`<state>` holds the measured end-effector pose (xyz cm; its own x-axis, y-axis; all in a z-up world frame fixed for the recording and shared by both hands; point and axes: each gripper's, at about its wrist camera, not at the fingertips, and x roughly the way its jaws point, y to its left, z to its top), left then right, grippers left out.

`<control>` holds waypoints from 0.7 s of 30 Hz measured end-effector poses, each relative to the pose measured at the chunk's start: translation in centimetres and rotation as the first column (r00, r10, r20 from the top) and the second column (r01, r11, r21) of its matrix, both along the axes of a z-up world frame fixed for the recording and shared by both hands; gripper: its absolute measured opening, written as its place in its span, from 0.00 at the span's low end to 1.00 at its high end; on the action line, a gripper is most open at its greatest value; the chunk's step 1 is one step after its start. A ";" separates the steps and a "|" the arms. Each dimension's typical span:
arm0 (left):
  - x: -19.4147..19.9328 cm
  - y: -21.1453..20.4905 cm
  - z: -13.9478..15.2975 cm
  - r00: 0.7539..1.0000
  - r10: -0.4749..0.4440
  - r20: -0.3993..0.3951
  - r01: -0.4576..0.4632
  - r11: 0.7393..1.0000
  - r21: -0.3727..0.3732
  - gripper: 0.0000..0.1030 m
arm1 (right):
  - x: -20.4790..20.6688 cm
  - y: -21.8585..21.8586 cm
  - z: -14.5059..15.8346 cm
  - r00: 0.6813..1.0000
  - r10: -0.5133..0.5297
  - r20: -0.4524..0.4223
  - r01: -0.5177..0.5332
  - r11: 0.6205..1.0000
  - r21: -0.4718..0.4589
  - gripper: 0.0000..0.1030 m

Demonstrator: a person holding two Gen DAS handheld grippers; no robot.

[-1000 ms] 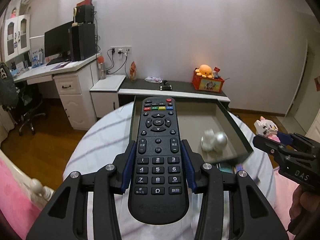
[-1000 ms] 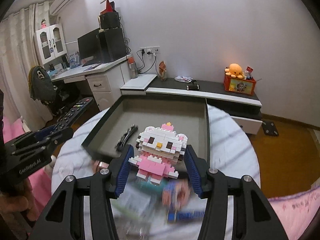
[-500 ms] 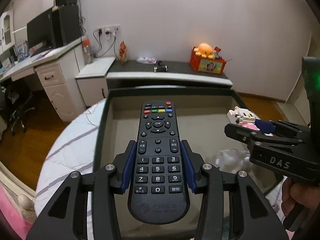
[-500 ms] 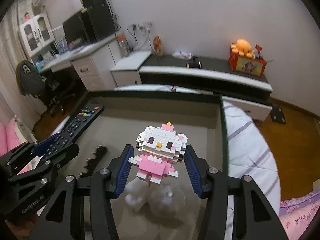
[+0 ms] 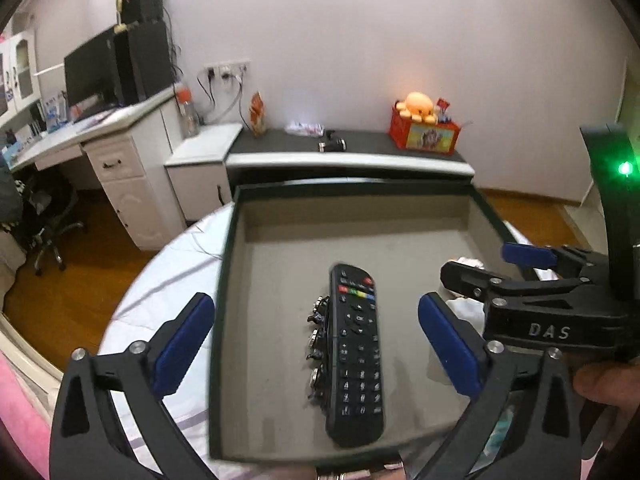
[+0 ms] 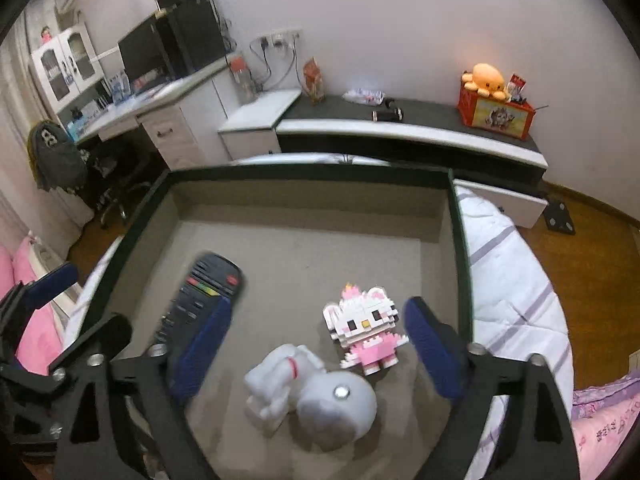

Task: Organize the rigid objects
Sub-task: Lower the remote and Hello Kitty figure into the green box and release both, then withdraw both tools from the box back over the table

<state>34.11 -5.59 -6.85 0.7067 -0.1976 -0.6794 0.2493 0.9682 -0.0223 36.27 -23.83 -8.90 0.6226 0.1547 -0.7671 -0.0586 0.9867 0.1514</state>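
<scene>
Both go at once! The left gripper (image 5: 316, 344) is springing its jaws apart, blue pads well clear on either side, and the remote control (image 5: 355, 354) it was clamping a second ago now lies loose inside the grey tray (image 5: 352, 196), left of the tray's middle, button face up, its top end pointing at the tray's far wall. Its outline is smeared, so I judge it is only just settling. Tucked against its left edge, also on the tray floor, is a small dark hair clip (image 5: 316, 344), partly hidden beneath it.

Moving right across the tray: the white plush toy (image 6: 308, 396) sits near the tray's near edge, about the middle, where it was already lying half a second back.

Further right, the right gripper (image 6: 316, 350) is opening too, jaws spreading wide with nothing pressed between them. The pink and white block-built cat figure (image 6: 366, 330), gripped a moment ago, now stands upright on the tray floor near the tray's right wall, just beyond the plush and close beside it, whether touching I cannot tell.

So two rigid items are delivered in one beat. By my reading this placing step is finished; the sensible follow-up is to lift both tools clear without nudging the cat over, then look outside the tray for whatever is left
</scene>
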 end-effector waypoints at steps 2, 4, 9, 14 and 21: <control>-0.9 0.5 1.0 1.000 0.016 0.021 -0.016 1.000 -0.002 1.00 | -1.4 -0.1 1.2 0.999 -0.020 0.042 0.019 1.000 0.012 1.00; -2.2 1.2 2.1 0.998 0.035 0.042 -0.035 0.999 -0.009 1.00 | -2.8 -0.2 2.3 0.997 -0.031 0.074 0.029 0.999 0.026 1.00; -5.6 2.8 4.3 0.994 0.075 0.086 -0.071 0.997 -0.041 1.00 | -6.3 -0.4 4.3 0.989 -0.067 0.129 0.061 0.997 0.049 1.00; -9.1 3.9 5.7 0.989 0.104 0.106 -0.099 0.994 -0.056 1.00 | -11.1 -0.7 6.3 0.976 -0.103 0.190 0.090 0.993 0.075 1.00; -13.8 5.0 7.6 0.977 0.139 0.161 -0.133 0.990 -0.051 1.00 | -17.5 -1.2 8.3 0.947 -0.155 0.282 0.138 0.987 0.082 1.00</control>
<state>20.31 -0.64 0.70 0.8297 -0.1164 -0.5459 0.1188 0.9924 -0.0310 18.79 -25.00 -0.60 0.8339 0.0856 -0.5453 0.0362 0.9773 0.2087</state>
